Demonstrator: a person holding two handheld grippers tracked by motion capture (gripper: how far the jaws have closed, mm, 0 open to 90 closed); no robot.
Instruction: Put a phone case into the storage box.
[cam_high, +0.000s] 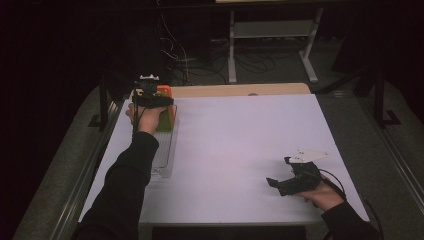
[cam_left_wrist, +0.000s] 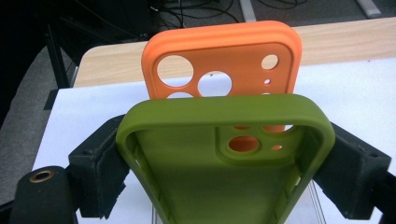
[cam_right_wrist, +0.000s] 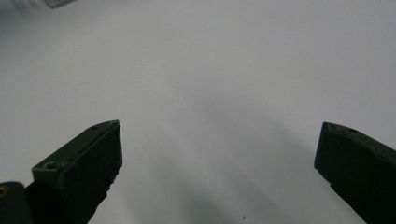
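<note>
The left hand-held gripper (cam_left_wrist: 224, 163) is clamped across the olive-green soft phone case (cam_left_wrist: 224, 154) at the clear tray (cam_high: 165, 155) on the counter's far-left, just before the orange case (cam_left_wrist: 219, 60); next likely releasing it there, while the right hand-held gripper (cam_right_wrist: 219, 168) rests with jaws apart.

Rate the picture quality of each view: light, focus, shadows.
High view: dim, dark surroundings, only the white table lit; the green phone case is small and murky. Left gripper view: bright and sharp on the green phone case and orange phone case. Right gripper view: flat grey, with the right gripper casting soft shadows on the table.
</note>
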